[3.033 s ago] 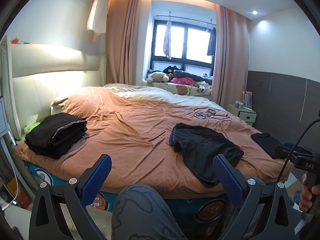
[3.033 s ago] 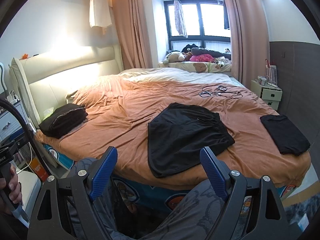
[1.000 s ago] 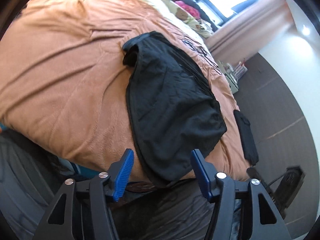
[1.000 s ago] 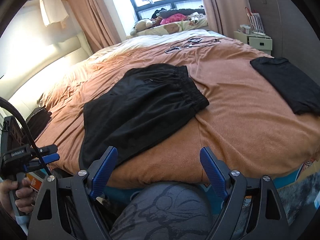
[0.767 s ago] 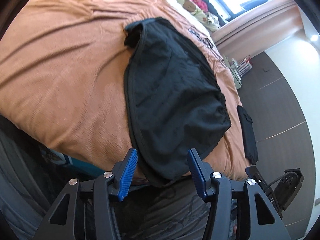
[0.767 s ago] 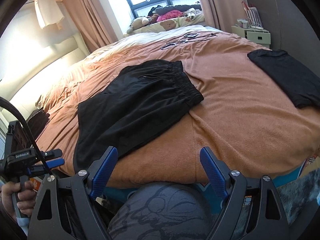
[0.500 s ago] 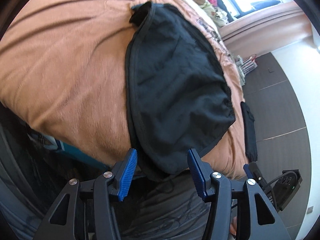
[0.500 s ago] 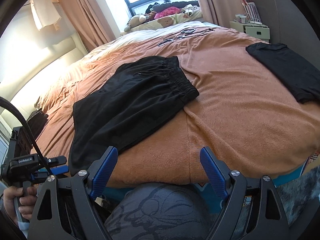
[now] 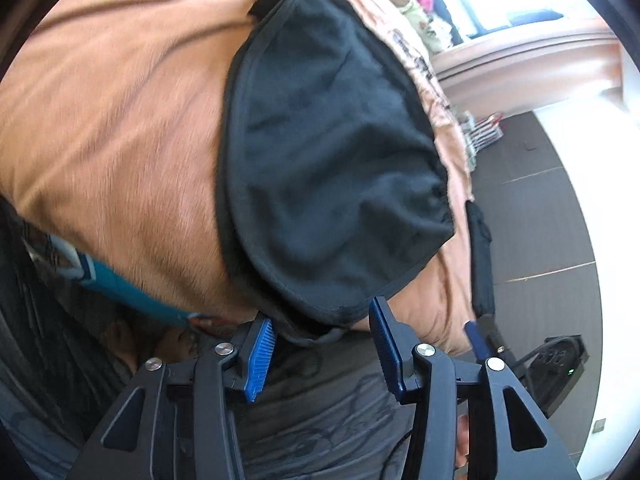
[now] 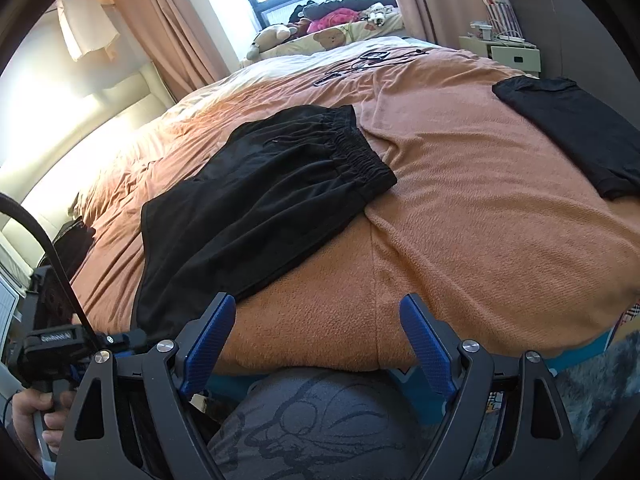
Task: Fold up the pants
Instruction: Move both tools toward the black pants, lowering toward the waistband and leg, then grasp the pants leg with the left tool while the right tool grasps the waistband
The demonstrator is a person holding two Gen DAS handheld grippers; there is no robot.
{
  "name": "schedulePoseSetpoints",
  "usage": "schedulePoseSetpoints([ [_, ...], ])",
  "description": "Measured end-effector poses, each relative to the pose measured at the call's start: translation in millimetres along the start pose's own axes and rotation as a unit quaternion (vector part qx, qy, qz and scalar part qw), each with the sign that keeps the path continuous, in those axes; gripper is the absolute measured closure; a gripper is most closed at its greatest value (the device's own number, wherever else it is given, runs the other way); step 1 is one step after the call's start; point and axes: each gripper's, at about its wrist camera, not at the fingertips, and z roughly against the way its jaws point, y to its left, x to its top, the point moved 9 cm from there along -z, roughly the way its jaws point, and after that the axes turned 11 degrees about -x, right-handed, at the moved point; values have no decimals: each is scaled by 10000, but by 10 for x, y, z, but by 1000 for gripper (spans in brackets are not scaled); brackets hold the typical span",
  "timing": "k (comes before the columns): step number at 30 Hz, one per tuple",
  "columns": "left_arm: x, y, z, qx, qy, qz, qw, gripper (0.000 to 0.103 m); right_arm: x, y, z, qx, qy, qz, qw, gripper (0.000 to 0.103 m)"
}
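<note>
Pants (image 9: 328, 160) hem overhangs bed edge (image 10: 320, 344); left gripper (image 9: 322, 344) fingers closing astride it.

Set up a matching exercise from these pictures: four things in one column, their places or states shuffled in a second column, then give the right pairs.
Things:
1. black pants
2. folded black garment
3. left tongs
4. right tongs

Places or states:
A. wide open over bare blanket
B. near the bed's right edge
C. closing around a hem at the bed's near edge
D. spread flat, waistband toward the window

Pairs: 1-D, 2-B, 3-C, 4-A
</note>
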Motion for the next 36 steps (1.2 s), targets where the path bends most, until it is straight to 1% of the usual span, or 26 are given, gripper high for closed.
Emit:
schedulePoseSetpoints([
  [3, 56, 69, 11, 113, -62, 51, 9999, 54, 16, 22, -22, 27, 6, -18, 10000, 19],
  [6, 88, 135, -19, 7, -131, 264, 9996, 54, 20, 49, -49, 65, 48, -20, 10000, 19],
  [8, 105, 110, -19, 7, -162, 282, 9995, 54, 28, 62, -73, 95, 83, -32, 9999, 19],
  [9, 103, 107, -16, 53, -165, 245, 9995, 57, 37, 67, -90, 104, 107, -45, 9999, 19],
  [10, 99, 106, -11, 118, -165, 212, 9996, 64, 37, 65, -112, 110, 138, -67, 9998, 19],
  [11, 95, 100, -18, 152, -138, 193, 9996, 83, 40, 57, -146, 124, 187, -103, 9997, 19],
  [12, 83, 97, -31, 153, -88, 193, 9997, 94, 56, 63, -162, 142, 210, -134, 9996, 19],
  [13, 80, 82, -36, 139, -92, 195, 9997, 96, 78, 59, -184, 194, 233, -192, 9994, 19],
  [14, 90, 66, -18, 145, -127, 161, 9997, 97, 95, 52, -203, 226, 252, -231, 9992, 20],
  [16, 112, -16, 37, 141, -212, 16, 9997, 97, 138, 34, -245, 257, 303, -293, 9988, 24],
  [22, 245, -325, 174, -46, -447, -357, 9984, 98, 298, 1, -413, 352, 405, -529, 9972, 29],
  [26, 351, -466, 237, -120, -564, -505, 9971, 99, 388, -19, -589, 423, 546, -722, 9950, 32],
  [32, 538, -608, 297, -243, -723, -584, 9954, 99, 514, -24, -849, 511, 716, -1021, 9909, 32],
  [36, 615, -664, 311, -237, -795, -632, 9945, 99, 564, -61, -1036, 595, 871, -1241, 9867, 40],
])
